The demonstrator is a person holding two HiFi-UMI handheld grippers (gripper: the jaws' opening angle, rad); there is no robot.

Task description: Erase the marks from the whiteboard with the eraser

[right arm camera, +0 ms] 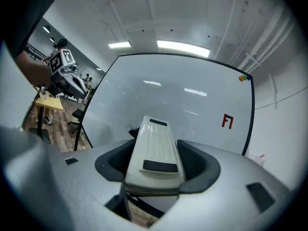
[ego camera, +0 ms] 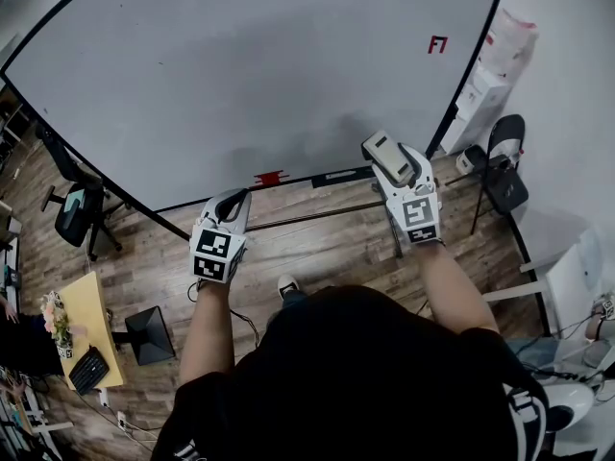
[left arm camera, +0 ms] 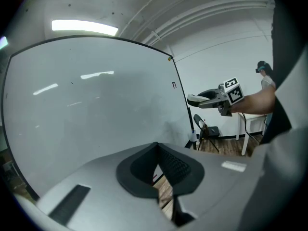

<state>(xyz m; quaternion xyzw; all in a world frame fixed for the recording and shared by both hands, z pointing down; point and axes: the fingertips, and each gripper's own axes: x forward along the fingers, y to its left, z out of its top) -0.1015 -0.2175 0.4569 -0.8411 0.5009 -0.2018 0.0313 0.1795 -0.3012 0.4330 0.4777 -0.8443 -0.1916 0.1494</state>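
Past the person's dark shoulders (ego camera: 365, 373), the left gripper (ego camera: 231, 202) is closed on nothing, low before the whiteboard (ego camera: 240, 75). The right gripper (ego camera: 396, 166) clamps the eraser (ego camera: 382, 148), its long axis pointing boardward. The red mark (ego camera: 438, 43) lies up and right, nearer this hand.

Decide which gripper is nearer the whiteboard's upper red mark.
Right. The right gripper, holding the eraser, sits below the red mark; the left gripper is farther left.

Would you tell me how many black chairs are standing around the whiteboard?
2. A black office chair stands off the whiteboard's left end; a black folding chair stands by its right end. Others may be hidden beyond the frame.
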